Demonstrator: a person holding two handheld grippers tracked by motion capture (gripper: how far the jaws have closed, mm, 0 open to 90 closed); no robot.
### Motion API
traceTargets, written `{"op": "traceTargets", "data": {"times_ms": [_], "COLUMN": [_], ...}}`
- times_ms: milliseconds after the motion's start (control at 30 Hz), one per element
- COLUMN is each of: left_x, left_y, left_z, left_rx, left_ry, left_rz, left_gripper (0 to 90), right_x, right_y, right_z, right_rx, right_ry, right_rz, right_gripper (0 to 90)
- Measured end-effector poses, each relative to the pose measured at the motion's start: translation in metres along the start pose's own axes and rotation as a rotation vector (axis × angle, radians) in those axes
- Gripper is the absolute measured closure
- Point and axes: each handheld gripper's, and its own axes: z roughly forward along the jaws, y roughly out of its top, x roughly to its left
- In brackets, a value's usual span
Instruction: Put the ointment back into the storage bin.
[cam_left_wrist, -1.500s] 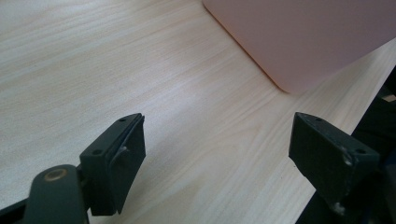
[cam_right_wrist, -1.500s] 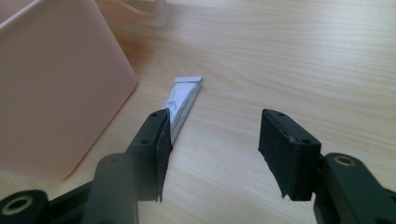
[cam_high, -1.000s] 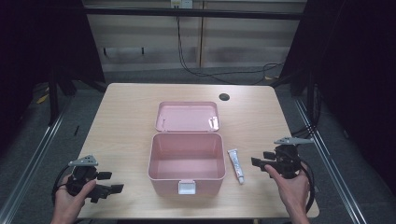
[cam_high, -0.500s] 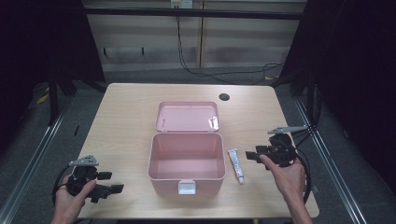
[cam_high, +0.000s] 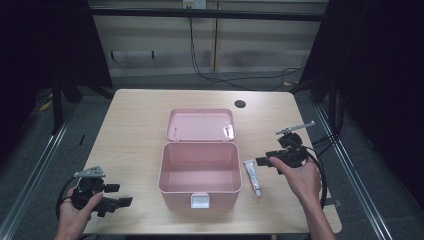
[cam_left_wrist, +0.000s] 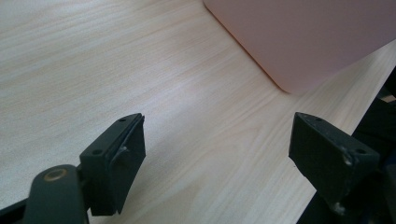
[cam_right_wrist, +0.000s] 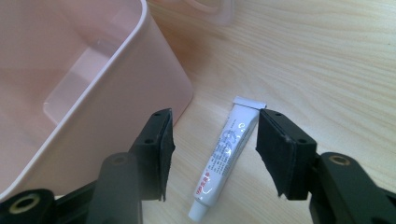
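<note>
An open pink box (cam_high: 175, 196) stands mid-table, its lid (cam_high: 200, 125) laid flat behind it. A small white tube (cam_high: 253, 176) lies on the wood just right of the box. My right gripper (cam_high: 267, 165) hovers over the tube's far end, pointing left. In the right gripper view the tube (cam_right_wrist: 224, 168) lies lengthwise below the gap of the right gripper (cam_right_wrist: 215, 149), untouched; the jaws stand open and have just been opening a little. The box wall (cam_right_wrist: 140, 107) is at its left. My left gripper (cam_high: 121, 195) rests open at the front left; in its own view the left gripper (cam_left_wrist: 219, 154) holds nothing.
The wooden table (cam_high: 135, 135) has a dark round hole (cam_high: 240, 104) near its back right. In the left gripper view a corner of the pink box (cam_left_wrist: 308, 37) shows ahead. Dark floor and rails run along both table sides.
My right hand has carried its gripper left, from the table's right edge to above the tube. The left hand and the box have stayed put.
</note>
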Motion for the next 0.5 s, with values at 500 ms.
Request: {"op": "traceTargets", "data": {"times_ms": [500], "left_x": [0.000], "left_y": [0.000], "left_z": [0.000], "left_rx": [-0.004], "left_ry": [-0.001], "left_rz": [-0.002], "left_gripper": [18.5], "right_x": [0.004], "right_y": [0.013], "right_z": [0.029], "right_rx": [0.176], "right_ry": [0.005], "right_rz": [-0.012], "right_gripper": [47.3]}}
